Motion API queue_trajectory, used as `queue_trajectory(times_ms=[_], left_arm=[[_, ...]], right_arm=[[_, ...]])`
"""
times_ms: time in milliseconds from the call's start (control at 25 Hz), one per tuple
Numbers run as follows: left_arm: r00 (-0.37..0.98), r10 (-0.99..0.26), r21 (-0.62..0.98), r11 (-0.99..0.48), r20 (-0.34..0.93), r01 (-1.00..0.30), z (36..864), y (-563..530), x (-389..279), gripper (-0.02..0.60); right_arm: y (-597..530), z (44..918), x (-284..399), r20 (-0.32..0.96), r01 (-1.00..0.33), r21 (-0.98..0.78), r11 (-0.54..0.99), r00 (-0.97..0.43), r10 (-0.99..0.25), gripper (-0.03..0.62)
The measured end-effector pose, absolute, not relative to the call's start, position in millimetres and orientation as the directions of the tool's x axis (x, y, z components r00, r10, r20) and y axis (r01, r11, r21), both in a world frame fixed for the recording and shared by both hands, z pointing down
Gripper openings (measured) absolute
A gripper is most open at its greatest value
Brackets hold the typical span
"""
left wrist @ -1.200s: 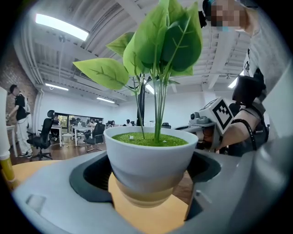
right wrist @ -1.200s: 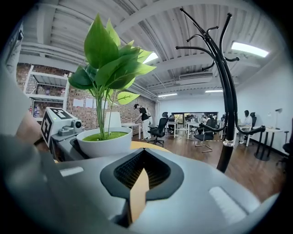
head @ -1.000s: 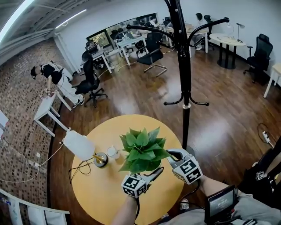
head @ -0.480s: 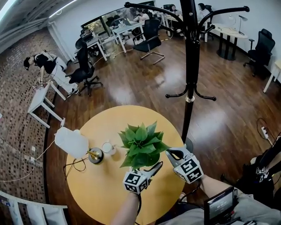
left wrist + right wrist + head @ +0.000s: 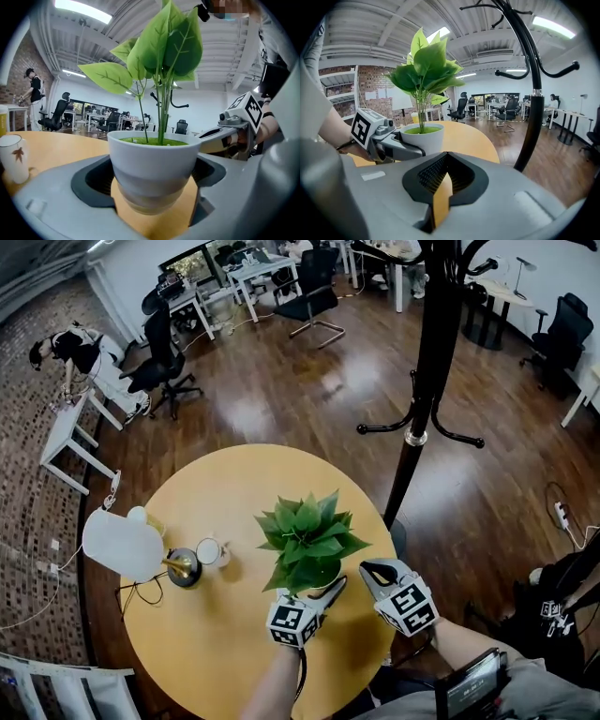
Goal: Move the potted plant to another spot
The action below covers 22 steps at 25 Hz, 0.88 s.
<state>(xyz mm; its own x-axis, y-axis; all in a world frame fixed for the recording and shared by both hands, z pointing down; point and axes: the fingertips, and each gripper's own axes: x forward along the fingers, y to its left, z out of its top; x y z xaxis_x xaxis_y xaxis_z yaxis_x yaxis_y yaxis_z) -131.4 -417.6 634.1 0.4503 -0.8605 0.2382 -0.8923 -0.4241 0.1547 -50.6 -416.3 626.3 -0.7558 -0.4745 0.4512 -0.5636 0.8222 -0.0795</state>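
While our left gripper's (image 5: 323,594) jaws are gripping the potted plant (image 5: 307,540) upright, our right gripper (image 5: 375,570) is hovering just beside it, jaws closed.

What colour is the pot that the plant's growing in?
The pot is plain white; the left gripper view shows it best.

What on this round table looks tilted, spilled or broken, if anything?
Nothing stands out. The potted plant is held upright by the left gripper, no soil lies on the table, and the cup stands upright beside the lamp.
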Motion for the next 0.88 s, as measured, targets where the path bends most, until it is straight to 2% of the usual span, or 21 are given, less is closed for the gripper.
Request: queue_trajectory(times_ms=[280, 880], left_arm=[[0.423, -0.876, 0.145, -0.398, 0.234, -0.906, 664.5, -433.9, -144.6, 0.500], [0.458, -0.853, 0.108, -0.446, 0.249, -0.889, 694.3, -440.1, -152.7, 0.500]], right_arm=[[-420.5, 661.9, -52.5, 0.483, -0.560, -0.071, 0.826, -0.744, -0.463, 0.008], [-433.3, 708.5, -77.2, 0.522, -0.575, -0.112, 0.811, -0.728, -0.445, 0.008]])
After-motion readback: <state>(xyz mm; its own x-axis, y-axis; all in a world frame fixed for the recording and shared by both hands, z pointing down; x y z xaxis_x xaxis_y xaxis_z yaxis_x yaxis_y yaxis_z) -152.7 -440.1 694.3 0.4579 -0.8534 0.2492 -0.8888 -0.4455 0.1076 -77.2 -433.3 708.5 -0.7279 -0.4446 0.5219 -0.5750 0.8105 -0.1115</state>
